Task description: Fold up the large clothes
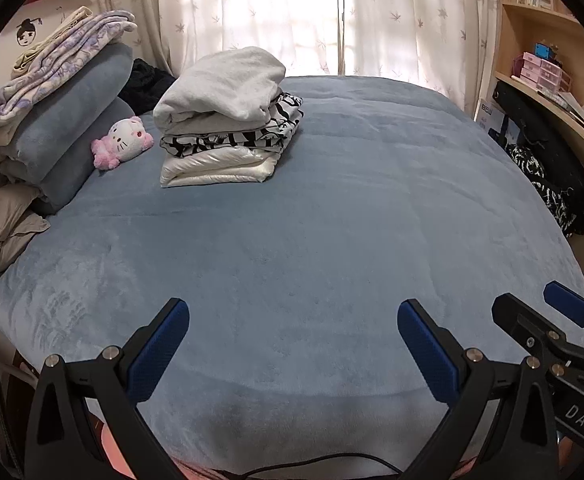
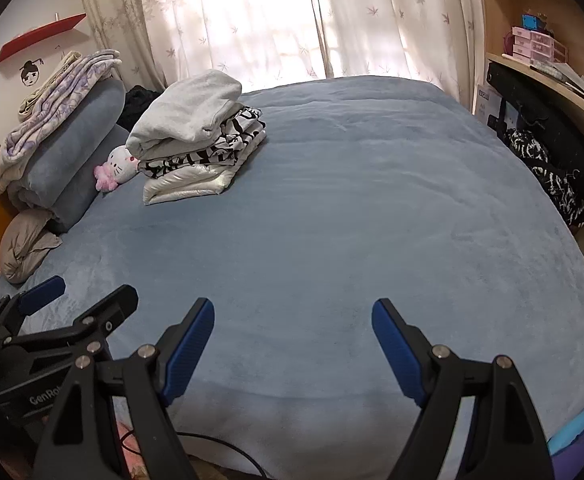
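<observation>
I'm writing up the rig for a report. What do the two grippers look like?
Both match: the left gripper and right gripper have black angular frames with silver rivets and two long fingers faced with ribbed blue pads. White lettering marks the bodies: "DAS" on the right one, "GenRo…" on the left. A thin black cable trails beneath. No hands or sleeves show.
</observation>
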A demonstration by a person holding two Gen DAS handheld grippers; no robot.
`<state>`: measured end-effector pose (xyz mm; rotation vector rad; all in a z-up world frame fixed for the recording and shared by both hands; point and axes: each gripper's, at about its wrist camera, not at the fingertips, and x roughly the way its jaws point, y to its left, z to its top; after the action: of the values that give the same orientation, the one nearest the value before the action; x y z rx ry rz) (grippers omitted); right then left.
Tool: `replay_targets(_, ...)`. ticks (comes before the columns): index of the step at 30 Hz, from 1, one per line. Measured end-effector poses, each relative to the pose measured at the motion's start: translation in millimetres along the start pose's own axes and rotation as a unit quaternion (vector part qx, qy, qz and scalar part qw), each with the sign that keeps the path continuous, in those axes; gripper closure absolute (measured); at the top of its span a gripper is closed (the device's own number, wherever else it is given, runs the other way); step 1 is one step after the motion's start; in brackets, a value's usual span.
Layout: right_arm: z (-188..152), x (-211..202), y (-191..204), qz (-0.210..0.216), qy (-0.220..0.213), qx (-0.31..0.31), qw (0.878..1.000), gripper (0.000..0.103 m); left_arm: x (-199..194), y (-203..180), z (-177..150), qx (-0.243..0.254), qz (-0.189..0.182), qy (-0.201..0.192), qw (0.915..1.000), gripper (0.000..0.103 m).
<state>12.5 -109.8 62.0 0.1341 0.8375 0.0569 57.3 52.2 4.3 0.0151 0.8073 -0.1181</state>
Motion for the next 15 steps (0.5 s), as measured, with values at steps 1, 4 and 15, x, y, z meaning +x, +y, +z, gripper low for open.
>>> replay_targets(1,-0.1,0.1,-0.1,0.000,-0.001,0.000,1.000,0.022,-0.2,0.4,-0.6,-0.001,-0.001,0.000,1.0000,0.000)
replay_targets(4,-0.4,0.6,0.1,0.000,-0.002,-0.001,1.000,0.022,0.1,0.9,-1.7,-0.002,-0.003,0.001,1.0000,0.000)
replay_targets(15,-0.4,2.3,-1.9,0.003,-0.001,0.001,1.000,0.022,0.3,1.6,-2.8,-0.001,-0.002,0.000,1.0000,0.000)
